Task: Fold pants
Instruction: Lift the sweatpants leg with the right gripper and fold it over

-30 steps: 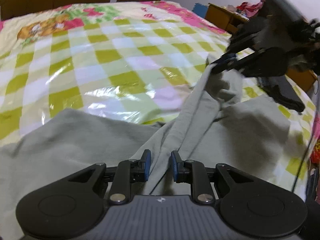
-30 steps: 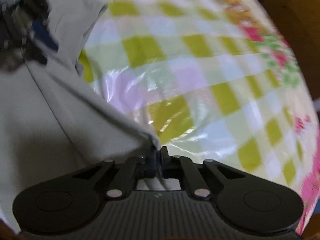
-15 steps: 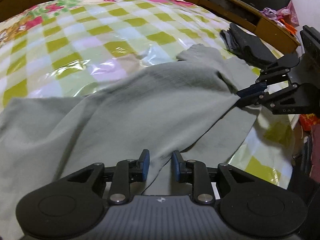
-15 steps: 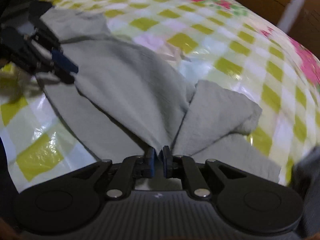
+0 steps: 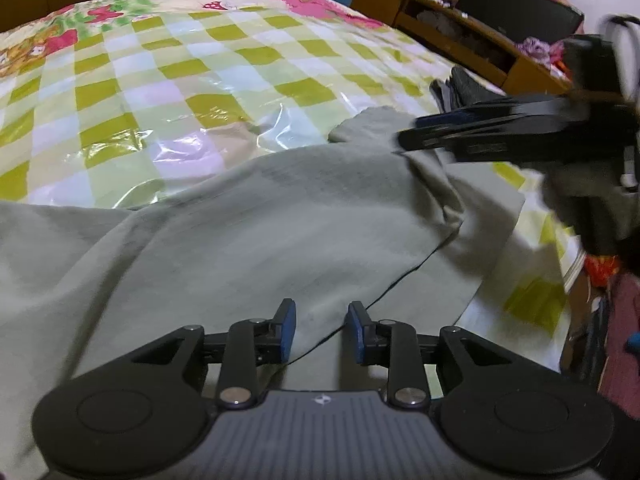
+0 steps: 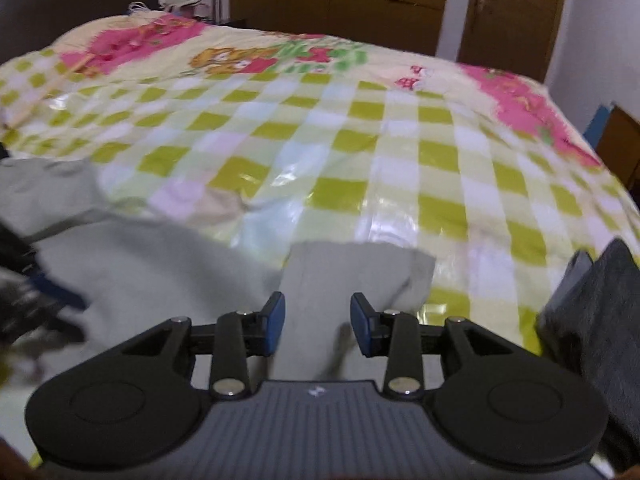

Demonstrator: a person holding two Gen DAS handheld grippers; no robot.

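My right claw (image 6: 317, 322), clamped on the grey pants (image 5: 280, 216) a second ago, is opening; the cloth lies between its pads, unpinched. My left claw (image 5: 321, 330) is opening too, apart over a folded edge. The pants, earlier lifted taut between both claws, now lie slack on the checked bed (image 6: 360, 128) ahead of them.

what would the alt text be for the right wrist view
The right tool, its jaws opening, hovers over grey pants lying on a bed with a green-checked cover, cloth between the blue pads but not pinched. A dark folded garment lies at right, the blurred left tool at left.
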